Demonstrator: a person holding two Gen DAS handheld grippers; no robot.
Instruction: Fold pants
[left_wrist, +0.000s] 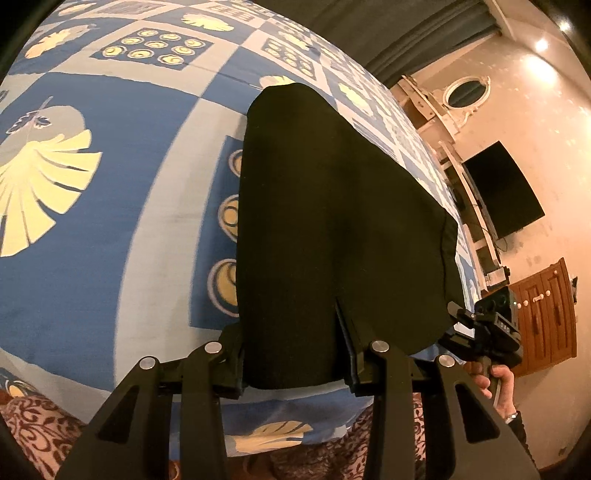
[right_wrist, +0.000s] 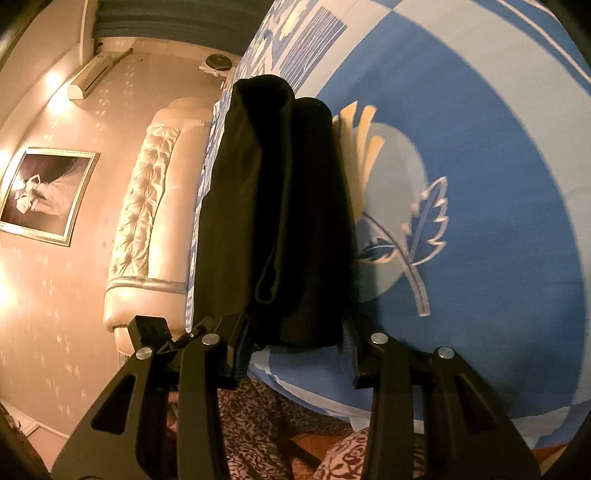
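Two grippers, one garment: black pants (left_wrist: 332, 221) already folded into a thick bundle, lifted by the near edge over blue patterned bedspread (left_wrist: 110, 221), far end trailing toward the bed. Left gripper (left_wrist: 299, 354) pinching that edge, cloth filling the gap between the jaws; right gripper (right_wrist: 295, 343) likewise clamped on the layered end (right_wrist: 277, 203). Soft, limp, light by the look; several layers, so likely to slide apart or sag between the two holds. Best held at both near corners, all layers caught together, kept taut and level when laid down
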